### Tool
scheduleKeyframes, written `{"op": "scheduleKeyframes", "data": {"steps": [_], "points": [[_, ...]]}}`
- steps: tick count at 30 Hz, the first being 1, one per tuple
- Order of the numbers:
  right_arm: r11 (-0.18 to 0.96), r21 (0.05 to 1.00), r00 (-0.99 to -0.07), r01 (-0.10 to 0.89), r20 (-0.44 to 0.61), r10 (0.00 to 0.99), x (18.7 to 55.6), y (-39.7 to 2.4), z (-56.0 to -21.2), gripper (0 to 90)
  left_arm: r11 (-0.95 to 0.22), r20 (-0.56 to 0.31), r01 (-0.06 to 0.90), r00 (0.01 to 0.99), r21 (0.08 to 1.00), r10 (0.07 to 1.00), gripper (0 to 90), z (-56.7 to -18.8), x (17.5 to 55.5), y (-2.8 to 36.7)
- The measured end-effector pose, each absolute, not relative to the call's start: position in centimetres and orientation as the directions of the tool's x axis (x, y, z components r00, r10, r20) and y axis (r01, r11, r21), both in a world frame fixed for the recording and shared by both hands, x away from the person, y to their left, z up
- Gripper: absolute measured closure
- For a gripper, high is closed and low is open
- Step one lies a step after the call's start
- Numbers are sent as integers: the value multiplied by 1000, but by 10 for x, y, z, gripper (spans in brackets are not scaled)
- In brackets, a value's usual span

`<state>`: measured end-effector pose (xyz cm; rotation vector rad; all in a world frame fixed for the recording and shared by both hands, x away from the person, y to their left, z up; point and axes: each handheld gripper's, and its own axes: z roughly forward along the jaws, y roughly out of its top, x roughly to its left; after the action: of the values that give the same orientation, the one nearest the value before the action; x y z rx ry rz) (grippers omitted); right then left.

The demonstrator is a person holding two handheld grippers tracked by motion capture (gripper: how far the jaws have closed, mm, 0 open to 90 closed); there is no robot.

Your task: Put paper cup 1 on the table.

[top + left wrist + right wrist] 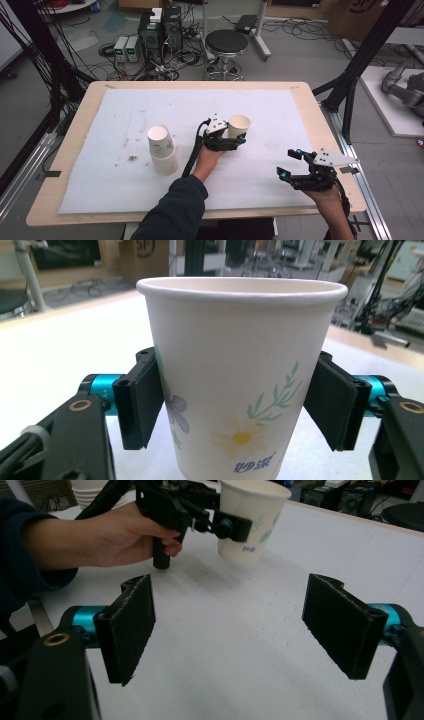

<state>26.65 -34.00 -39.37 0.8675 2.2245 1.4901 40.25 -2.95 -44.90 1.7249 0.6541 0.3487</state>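
Left gripper view shows daisies on the paper cup (240,380) clamped in the left gripper (235,405), its base cut off; high view adds a cup stack (162,150) and the right gripper (291,164), gaping empty.

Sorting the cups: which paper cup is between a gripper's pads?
The single upright cup in the left gripper; the other cups sit stacked apart, untouched.

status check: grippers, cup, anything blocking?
Left gripper shut on upright paper cup, at or just above the white mat. Right gripper open, empty, idle near the table's right edge. Cup stack well left, not blocking.
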Motion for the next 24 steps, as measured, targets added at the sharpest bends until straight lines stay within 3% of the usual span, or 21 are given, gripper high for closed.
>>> {"op": "scheduleKeyframes", "data": {"steps": [18,24], "points": [[269,916,-765,298,61,642,265,-338,-391,219,-375,7,316,757,871,654,312,-444,391,-36],[272,916,-768,295,58,637,265,-337,-390,219,-379,2,329,753,865,659,311,-446,388,-31]]}}
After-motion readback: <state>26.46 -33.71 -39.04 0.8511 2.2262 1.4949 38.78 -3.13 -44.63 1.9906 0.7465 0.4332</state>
